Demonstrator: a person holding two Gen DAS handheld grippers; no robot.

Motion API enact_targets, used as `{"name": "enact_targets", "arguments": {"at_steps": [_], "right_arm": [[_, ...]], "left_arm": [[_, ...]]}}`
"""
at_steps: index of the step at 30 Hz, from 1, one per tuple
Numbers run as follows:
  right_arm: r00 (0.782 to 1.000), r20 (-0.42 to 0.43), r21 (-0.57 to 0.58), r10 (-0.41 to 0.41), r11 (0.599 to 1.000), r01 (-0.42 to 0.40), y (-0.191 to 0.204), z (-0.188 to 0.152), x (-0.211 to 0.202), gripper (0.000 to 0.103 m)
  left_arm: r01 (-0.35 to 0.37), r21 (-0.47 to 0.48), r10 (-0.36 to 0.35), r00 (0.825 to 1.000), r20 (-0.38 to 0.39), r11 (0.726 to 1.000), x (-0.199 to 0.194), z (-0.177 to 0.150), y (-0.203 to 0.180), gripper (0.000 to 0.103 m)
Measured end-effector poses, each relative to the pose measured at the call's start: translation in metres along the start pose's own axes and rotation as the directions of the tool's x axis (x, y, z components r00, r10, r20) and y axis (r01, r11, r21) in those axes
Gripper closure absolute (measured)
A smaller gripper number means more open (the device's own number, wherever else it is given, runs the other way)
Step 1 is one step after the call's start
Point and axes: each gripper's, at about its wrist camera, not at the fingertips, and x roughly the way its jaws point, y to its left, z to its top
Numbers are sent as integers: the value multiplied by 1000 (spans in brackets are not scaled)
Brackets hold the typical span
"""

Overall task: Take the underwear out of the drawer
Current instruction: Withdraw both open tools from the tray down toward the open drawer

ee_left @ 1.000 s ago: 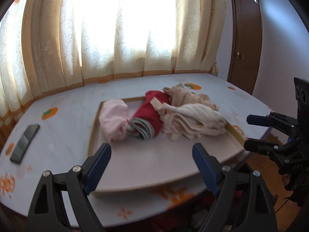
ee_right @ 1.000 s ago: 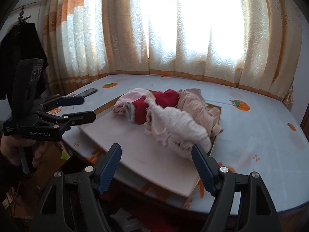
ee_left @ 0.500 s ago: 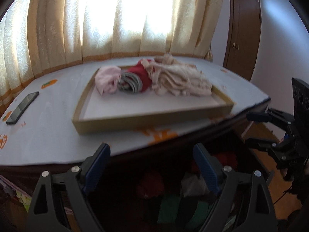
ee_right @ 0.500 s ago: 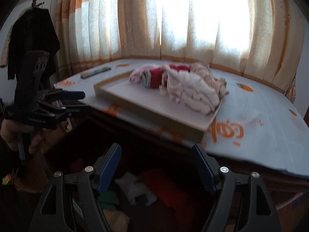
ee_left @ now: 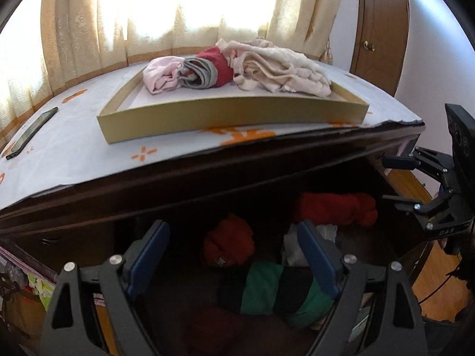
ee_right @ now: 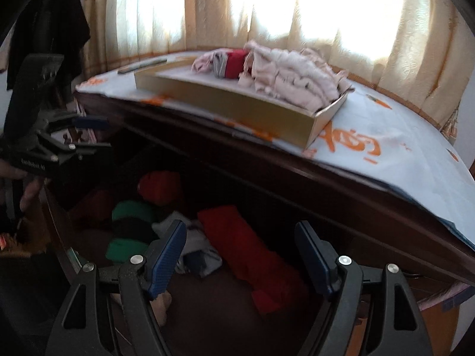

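Note:
An open dark wooden drawer (ee_left: 415, 237) below the tabletop holds rolled underwear: an orange-red roll (ee_left: 228, 241), a red piece (ee_left: 335, 207), a green and black piece (ee_left: 267, 287) and a white one (ee_left: 292, 249). My left gripper (ee_left: 233, 255) hangs open above them, nothing between its blue pads. In the right wrist view the same drawer (ee_right: 56, 216) shows a long red piece (ee_right: 252, 255), green rolls (ee_right: 130, 210) and a white piece (ee_right: 193, 252). My right gripper (ee_right: 240, 255) is open and empty over them. Each gripper shows in the other's view, left gripper (ee_right: 89, 135), right gripper (ee_left: 397, 179).
A shallow cardboard tray (ee_left: 231, 112) on the table's patterned cloth (ee_left: 74, 151) carries a heap of pink, red, grey and cream underwear (ee_left: 237, 68). A phone (ee_left: 29, 133) lies at the table's left. Curtains hang behind; a wooden door (ee_left: 377, 29) stands at the right.
Both grippers have sunk from above the tray to below the table edge, so the open drawer and its clothes have come into view. Both stay open.

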Motion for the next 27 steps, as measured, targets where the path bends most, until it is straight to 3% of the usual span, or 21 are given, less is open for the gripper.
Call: {"name": "enact_targets", "arguments": {"at_steps": [7, 20, 27], "right_arm": [[996, -87, -108, -27, 994, 17, 5, -3, 18, 26], [985, -164, -249, -56, 969, 14, 9, -6, 42, 26], [973, -206, -330, -101, 943, 28, 18, -5, 62, 28]], "left_arm": [[-15, 52, 17, 999, -27, 999, 7, -5, -8, 14], [0, 94, 8, 996, -86, 996, 20, -9, -15, 10], [26, 186, 4, 988, -156, 982, 33, -12, -31, 10]]}}
